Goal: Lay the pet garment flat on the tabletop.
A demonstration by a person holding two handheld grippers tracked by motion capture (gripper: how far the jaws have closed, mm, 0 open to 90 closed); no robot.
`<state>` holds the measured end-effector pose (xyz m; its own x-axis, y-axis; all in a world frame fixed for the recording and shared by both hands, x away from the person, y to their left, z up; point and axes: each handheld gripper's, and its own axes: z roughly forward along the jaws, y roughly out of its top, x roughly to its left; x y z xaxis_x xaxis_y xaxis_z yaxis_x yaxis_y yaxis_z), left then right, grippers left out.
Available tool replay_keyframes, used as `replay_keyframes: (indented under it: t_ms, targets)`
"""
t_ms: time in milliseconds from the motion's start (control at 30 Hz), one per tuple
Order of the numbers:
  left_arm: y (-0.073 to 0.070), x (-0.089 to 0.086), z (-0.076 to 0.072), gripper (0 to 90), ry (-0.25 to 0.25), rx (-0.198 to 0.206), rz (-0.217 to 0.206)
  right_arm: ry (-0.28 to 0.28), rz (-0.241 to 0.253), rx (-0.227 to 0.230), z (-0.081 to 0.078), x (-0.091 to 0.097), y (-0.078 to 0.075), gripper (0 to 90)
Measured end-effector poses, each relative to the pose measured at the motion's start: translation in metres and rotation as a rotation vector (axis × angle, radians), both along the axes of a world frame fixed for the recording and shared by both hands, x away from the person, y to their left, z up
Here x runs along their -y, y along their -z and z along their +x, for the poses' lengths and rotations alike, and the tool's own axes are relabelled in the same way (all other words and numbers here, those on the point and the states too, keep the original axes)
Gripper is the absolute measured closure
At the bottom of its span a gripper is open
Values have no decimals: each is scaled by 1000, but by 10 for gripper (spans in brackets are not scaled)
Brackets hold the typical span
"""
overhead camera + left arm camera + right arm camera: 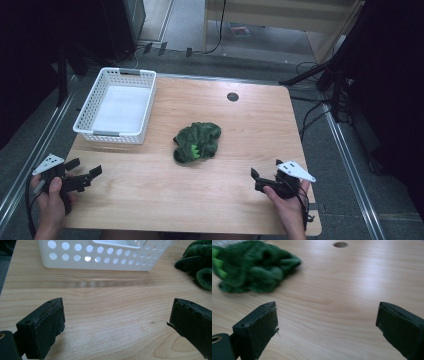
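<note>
1. So nothing's begun: green plush toy (pixel 197 142) lies mid-table, untouched.
2. Left gripper (pixel 88 170) and right gripper (pixel 260 176) wait near, jaws wide, empty.
3. White basket (pixel 145 105) far-left holds nothing; everything remains.

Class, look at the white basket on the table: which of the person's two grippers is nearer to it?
The left gripper. It sits just below the white basket, at the table's near left corner. The right gripper is far across the table, at the near right, beyond the green soft toy.
</note>
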<state>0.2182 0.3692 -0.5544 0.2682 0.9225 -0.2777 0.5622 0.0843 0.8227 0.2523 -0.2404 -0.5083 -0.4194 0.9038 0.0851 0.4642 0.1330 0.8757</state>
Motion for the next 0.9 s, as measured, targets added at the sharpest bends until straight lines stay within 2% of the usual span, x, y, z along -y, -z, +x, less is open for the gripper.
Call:
replay_keyframes:
  t_ms: [100, 133, 167, 200, 233, 267, 300, 333, 367, 400, 433, 467, 500, 533, 633, 667, 700, 733, 767, 800, 833, 867, 900]
  targets:
    - [0, 0, -1, 0, -11, 6, -9, -102, 11, -26, 5, -32, -12, 37]
    - [0, 0, -1, 0, -11, 6, -9, -102, 11, -26, 5, -32, -12, 37]
    - [0, -1, -2, 0, -10, 6, -10, -124, 0, -20, 7, -44, -15, 37]
    - [0, -1, -2, 0, -10, 6, -11, -166, -4, -14, 11, -66, -20, 34]
    - [0, -1, -2, 0, -10, 6, -12, -166, -4, -14, 11, -66, -20, 34]
    - [0, -1, -2, 0, -12, 6, -14, -188, -37, -2, 16, -89, -22, 28]
    - [0, -1, -2, 0, -11, 7, -14, -201, -54, 5, 20, -99, -22, 23]
    - [0, -1, -2, 0, -11, 7, -14, -209, -57, 2, 23, -109, -21, 19]
    - [0, -1, -2, 0, -12, 8, -17, -209, -57, 2, 23, -109, -21, 19]
    - [0, -2, -2, 0, -12, 8, -19, -218, -59, -2, 31, -127, -21, 6]
    - [0, -2, -2, 0, -12, 7, -21, -218, -59, -2, 31, -127, -21, 6]
    - [0, -2, -2, 0, -13, 7, -22, -232, -66, -6, 39, -144, -20, 0]
    - [0, -1, -1, 0, -13, 4, -18, -237, -79, -8, 43, -153, -19, 0]
    - [0, -1, -1, 0, -13, 4, -18, -237, -79, -8, 43, -153, -19, 0]
    - [0, -1, -1, 0, -12, 2, -14, -267, -104, -32, 55, -176, -14, 0]
    - [0, -1, -1, 0, -12, 2, -15, -289, -134, -61, 64, -188, -6, 0]
    - [0, -1, -1, 0, -13, 2, -15, -289, -134, -61, 64, -188, -6, 0]
    - [0, -1, -1, 0, -13, 1, -17, -272, -183, -95, 74, -197, 5, 0]
    - [0, -1, -1, 0, -13, 1, -17, -272, -183, -95, 74, -197, 5, 0]
    - [0, -1, -1, 0, -15, 3, -17, -262, -224, -120, 82, -201, 18, 12]
    - [0, -1, -1, 0, -19, 9, -17, -253, -250, -124, 84, -203, 25, 30]
    - [0, -1, -2, 0, -31, 18, 4, -248, -265, -123, 85, -204, 30, 54]
    - [0, -1, -2, 0, -31, 18, 4, -250, -251, -129, 85, -204, 34, 90]
